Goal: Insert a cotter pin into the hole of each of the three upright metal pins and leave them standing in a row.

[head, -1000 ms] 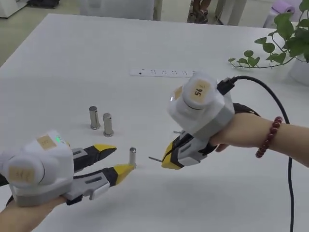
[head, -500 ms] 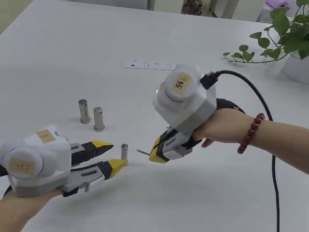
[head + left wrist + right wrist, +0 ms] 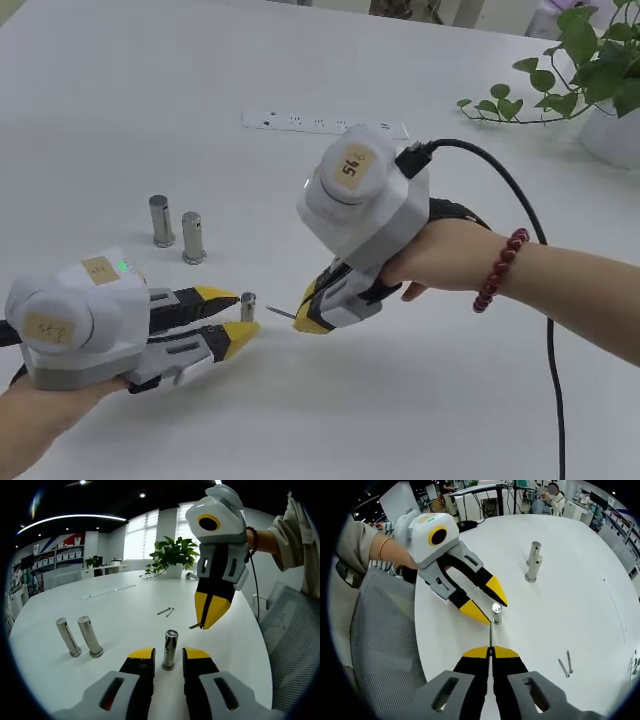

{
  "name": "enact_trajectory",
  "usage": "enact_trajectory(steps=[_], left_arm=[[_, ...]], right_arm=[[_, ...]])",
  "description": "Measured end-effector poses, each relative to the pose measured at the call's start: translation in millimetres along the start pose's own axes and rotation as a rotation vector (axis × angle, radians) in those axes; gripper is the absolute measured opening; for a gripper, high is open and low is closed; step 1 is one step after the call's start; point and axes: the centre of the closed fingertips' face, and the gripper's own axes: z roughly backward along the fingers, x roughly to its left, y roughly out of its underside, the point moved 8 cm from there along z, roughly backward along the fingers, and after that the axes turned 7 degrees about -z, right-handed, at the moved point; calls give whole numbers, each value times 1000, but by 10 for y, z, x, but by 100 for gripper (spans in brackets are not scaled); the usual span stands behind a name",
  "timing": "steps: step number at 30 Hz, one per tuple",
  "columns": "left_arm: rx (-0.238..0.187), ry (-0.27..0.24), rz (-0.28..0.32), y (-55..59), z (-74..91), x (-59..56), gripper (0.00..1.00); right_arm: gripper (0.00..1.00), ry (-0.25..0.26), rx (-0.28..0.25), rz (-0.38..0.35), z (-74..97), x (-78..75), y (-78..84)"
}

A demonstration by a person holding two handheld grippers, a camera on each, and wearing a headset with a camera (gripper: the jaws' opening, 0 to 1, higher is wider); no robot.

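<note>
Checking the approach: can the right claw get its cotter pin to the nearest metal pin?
Probably yes: nothing lies between the cotter pin and the metal pin; the left claw stands open.

A white power strip lies far across the white table. A green plant stands far right.

White worktable, power strip at 12 o'clock, leafy potted plant at 2 o'clock, grey mesh chair alongside, bright windows beyond, curved ceiling light strip, possibly shelving along far wall
</note>
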Motion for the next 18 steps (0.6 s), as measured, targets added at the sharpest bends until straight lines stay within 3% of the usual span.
enact_trajectory(steps=[18], left_arm=[[4, 14, 10, 50, -90, 4, 8]], right_arm=[[2, 5, 22, -22, -67, -14, -28]])
